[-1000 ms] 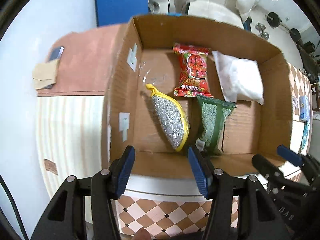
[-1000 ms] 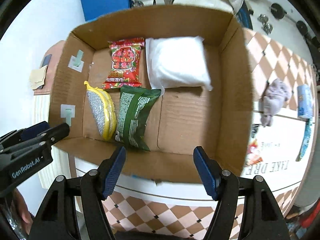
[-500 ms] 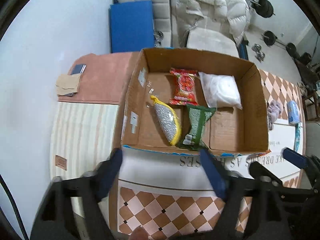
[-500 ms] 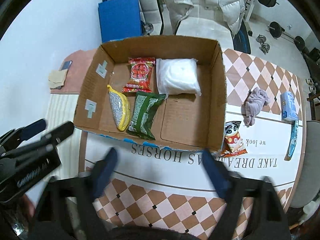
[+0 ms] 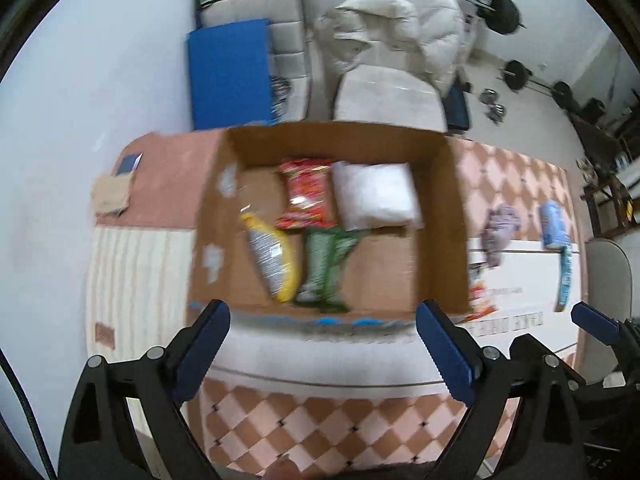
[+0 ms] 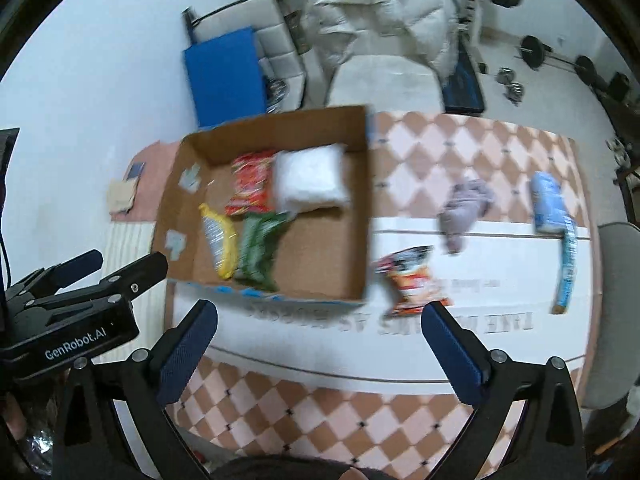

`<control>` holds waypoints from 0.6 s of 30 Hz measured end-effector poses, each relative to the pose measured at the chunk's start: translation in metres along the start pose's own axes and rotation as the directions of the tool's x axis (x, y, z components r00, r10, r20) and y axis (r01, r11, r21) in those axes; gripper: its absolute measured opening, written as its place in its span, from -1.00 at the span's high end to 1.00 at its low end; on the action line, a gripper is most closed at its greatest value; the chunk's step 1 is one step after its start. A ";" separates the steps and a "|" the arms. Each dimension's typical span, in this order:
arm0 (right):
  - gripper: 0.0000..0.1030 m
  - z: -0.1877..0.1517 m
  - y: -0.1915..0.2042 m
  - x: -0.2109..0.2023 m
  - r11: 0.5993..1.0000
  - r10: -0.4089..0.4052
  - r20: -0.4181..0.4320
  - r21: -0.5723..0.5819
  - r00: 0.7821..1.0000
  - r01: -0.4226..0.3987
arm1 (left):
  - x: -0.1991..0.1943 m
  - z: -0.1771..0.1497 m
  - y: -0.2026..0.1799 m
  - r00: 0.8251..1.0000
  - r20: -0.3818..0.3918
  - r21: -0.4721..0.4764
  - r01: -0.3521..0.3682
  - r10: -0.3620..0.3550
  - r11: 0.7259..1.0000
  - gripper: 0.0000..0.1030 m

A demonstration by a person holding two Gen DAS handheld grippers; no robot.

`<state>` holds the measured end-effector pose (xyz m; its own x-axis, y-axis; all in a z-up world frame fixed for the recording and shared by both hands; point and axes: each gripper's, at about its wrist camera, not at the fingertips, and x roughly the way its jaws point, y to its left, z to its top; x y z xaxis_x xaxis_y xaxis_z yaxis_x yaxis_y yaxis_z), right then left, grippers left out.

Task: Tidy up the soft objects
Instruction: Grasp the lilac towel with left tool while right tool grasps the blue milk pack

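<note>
An open cardboard box stands on the table. In it lie a yellow-edged scouring pad, a green pack, a red pack and a white soft bag. Right of the box lie an orange snack pack, a grey plush toy and a blue pack. My left gripper is open and empty, high above the box's near side. My right gripper is open and empty, above the tablecloth.
A long blue-white strip pack lies at the table's right edge. A chequered cloth covers the near table. Paper and a small dark card lie on the pink mat at left. A chair with a white jacket stands behind.
Both grippers have pulled up and back from the box, so it looks smaller and the whole table shows. The right gripper's view has shifted right, over the loose items. Both stay open.
</note>
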<state>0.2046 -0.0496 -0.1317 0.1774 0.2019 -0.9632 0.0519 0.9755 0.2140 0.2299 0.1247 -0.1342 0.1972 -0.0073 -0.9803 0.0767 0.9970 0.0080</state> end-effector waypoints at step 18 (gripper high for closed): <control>-1.00 0.101 -0.343 0.086 0.937 -0.128 -0.213 0.293 0.969 0.188 | 0.210 0.086 -0.288 0.904 -0.426 0.352 0.127 0.038 0.927 -0.85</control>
<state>0.3015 -0.3758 -0.2719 -0.0446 0.0895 -0.9950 0.3703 0.9265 0.0667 0.3332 -0.1706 -0.3255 -0.2355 0.0637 -0.9698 0.4404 0.8965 -0.0481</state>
